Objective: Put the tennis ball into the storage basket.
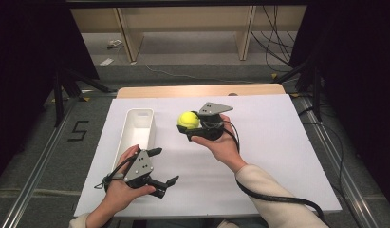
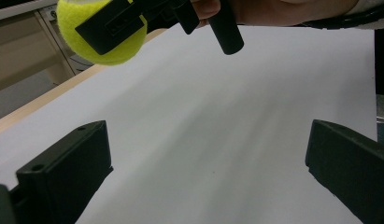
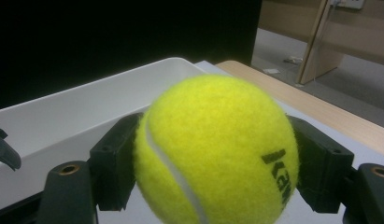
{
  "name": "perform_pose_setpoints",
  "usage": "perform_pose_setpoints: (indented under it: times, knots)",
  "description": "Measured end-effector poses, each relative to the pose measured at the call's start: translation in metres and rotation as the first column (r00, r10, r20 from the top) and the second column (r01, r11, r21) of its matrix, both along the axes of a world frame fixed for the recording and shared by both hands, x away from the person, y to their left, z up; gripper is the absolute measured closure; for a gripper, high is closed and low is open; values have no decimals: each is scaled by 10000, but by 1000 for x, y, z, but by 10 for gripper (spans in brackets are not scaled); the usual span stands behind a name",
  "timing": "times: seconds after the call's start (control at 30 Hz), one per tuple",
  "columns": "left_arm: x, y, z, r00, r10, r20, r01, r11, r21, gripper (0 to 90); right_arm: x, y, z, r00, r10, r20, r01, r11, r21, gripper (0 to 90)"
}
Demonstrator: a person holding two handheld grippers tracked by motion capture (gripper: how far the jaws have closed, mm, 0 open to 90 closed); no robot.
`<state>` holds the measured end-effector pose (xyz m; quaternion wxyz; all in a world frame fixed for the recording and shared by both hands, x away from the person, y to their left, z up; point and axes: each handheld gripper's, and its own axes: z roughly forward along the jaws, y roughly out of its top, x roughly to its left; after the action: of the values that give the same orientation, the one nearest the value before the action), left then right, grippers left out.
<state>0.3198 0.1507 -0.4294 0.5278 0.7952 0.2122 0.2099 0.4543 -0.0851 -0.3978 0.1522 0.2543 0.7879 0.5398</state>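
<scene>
The tennis ball (image 3: 216,151) is clamped between the two black jaws of the right gripper (image 3: 216,172), held up in the air above the white board (image 1: 259,142), just to the right of the long white bin (image 1: 138,130). The right gripper view shows it closest: bright yellow-green felt, a white curved seam running down its left side, and dark printed letters on its right side, cut off so that the word cannot be read. One jaw presses each flank of the ball. Behind it that view shows the bin's rim and inner wall, and the wooden table edge (image 3: 316,109) beyond the board.

From the high view the ball (image 1: 188,119) is a small yellow sphere at the tip of the right gripper (image 1: 195,124), with the grey three-cornered plate above the hand, and its lettering and seam are too small to make out. That view alone sets out the whole layout: the left gripper (image 1: 164,168) rests low near the front of the board, close to the bin's near end, its jaws spread wide with nothing between them.

The left gripper view looks across bare white board between its own parted jaws, and catches the ball (image 2: 94,49) at its top left corner, partly covered by one black jaw of the right gripper (image 2: 133,21).
</scene>
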Motion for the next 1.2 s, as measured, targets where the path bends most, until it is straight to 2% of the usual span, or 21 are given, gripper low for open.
perform_pose_setpoints:
  times: [1.2]
  knots:
    - [0,-1,0,10000,-16,95,16,10000,33,0,-2,17,4,9997,221,81,-222,9998,12,266]
